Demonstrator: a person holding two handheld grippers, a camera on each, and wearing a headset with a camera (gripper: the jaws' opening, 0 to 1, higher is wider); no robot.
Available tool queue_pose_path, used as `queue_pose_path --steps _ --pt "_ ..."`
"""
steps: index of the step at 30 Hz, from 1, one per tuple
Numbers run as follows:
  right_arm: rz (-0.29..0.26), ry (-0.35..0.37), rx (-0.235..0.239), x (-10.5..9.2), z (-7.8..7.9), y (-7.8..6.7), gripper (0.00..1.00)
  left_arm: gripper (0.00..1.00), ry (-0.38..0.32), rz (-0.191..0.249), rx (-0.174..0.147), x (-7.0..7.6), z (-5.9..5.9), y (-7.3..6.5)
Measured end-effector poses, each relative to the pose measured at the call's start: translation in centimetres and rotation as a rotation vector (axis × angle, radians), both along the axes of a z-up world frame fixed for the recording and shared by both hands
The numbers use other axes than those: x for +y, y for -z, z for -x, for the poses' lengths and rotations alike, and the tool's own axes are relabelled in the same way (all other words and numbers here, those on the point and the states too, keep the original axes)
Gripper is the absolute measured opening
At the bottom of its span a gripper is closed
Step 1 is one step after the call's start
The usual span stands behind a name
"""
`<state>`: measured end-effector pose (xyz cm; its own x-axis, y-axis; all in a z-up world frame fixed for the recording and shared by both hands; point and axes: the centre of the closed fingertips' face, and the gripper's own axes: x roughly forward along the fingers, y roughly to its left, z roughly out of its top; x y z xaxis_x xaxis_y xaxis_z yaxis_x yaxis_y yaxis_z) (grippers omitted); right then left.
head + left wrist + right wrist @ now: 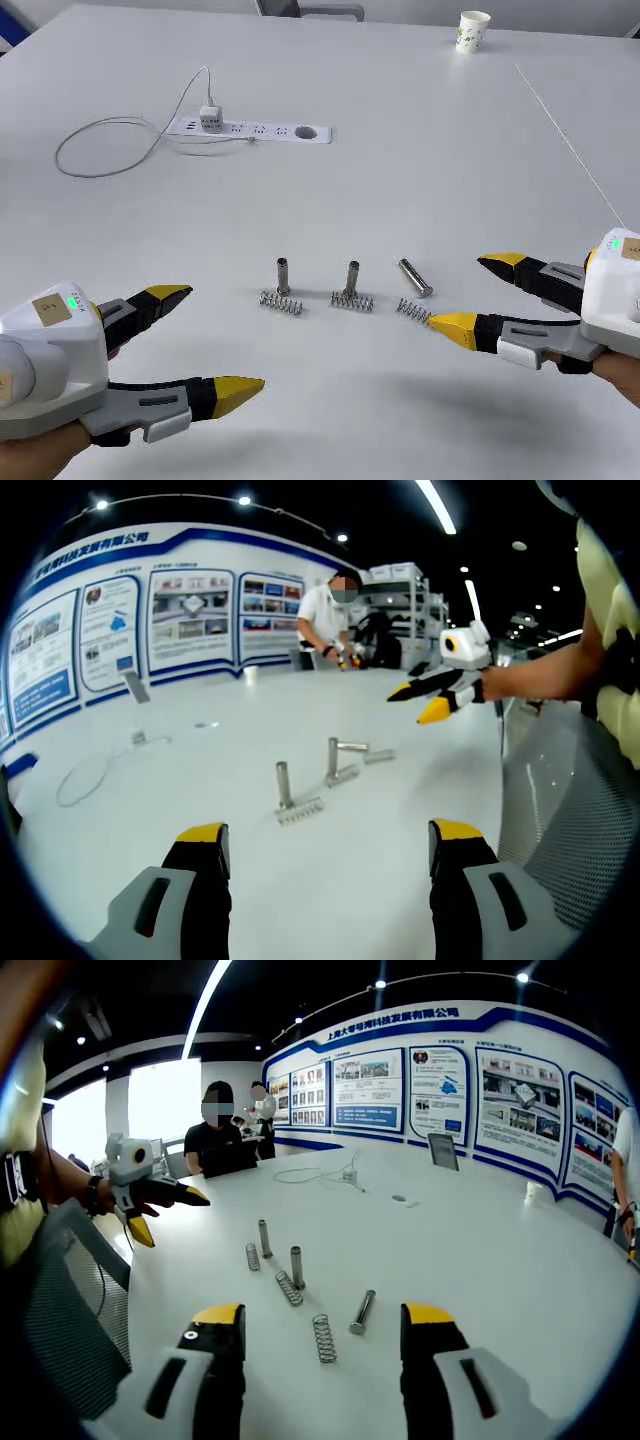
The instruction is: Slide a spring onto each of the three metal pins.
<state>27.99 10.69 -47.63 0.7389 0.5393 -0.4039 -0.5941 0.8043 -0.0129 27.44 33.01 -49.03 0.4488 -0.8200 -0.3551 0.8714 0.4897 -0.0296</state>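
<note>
Lower left of head view: left tongs [220, 337] spread apart, empty. Right edge: right tongs [457, 291] likewise apart, lower tip just beside right spring [413, 311]. Mid-frame on the desk [450, 150]: left pin [283, 275] and middle pin [352, 277] upright, right pin [415, 278] lying flat, left spring [281, 302] and middle spring [352, 301] loose in front

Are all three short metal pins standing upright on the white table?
No, the rightmost short metal pin lies flat on its side.

3 metal pins [283, 275], 3 springs [281, 302], 1 power strip [262, 131], 1 charger [211, 118], 1 cable [100, 122], 1 paper cup [473, 31]
</note>
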Motion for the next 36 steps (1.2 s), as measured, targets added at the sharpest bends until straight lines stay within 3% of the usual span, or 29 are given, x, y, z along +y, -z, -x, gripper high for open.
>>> queue_pose_path --steps 8,15,26,36 --pt "0.015 0.021 0.009 -0.3 -1.3 -0.2 0.60 0.83 -0.003 0.003 0.001 0.0 -0.1 0.0" --pt "0.040 0.061 0.049 -0.4 -3.6 0.2 0.53 0.83 -0.004 0.003 0.003 0.0 -0.1 0.1" --pt "0.096 0.137 0.135 -0.2 -7.1 1.8 0.35 0.83 -0.006 0.002 0.003 0.1 -0.1 0.2" --pt "0.162 0.166 0.206 0.0 -8.6 3.8 0.26 0.82 -0.006 -0.003 0.006 0.2 0.0 0.2"
